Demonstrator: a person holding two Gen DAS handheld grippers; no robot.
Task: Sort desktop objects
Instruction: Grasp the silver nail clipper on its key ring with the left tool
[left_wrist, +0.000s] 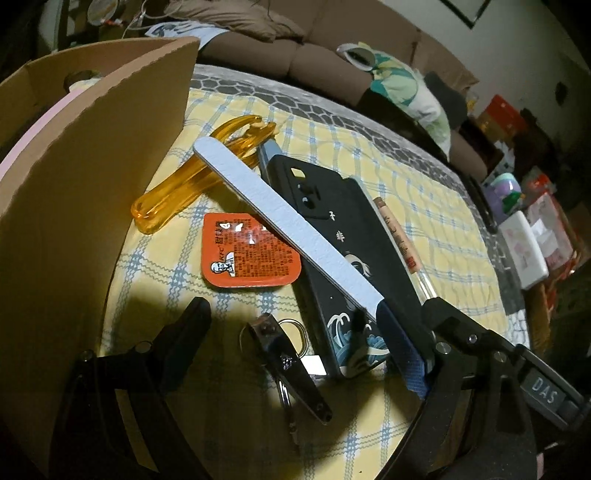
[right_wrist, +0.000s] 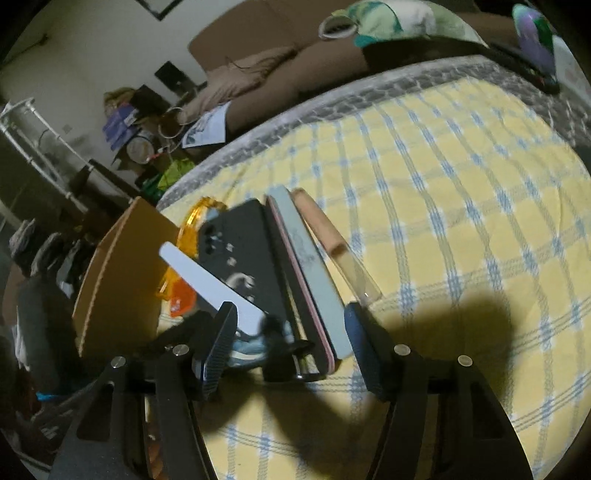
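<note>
Pickup underway: my right gripper (right_wrist: 290, 317) brackets the black wave-printed phone case (right_wrist: 240, 258), squeeze unconfirmed; next needs a firm clench, then a lift.

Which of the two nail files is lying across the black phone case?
The thin white nail file, slanting over the black phone case. The thick grey-and-pink nail file lies beside the case instead.

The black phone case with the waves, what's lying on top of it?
A long white nail file lies slanted across the phone case. Whatever is under the case is covered.
</note>
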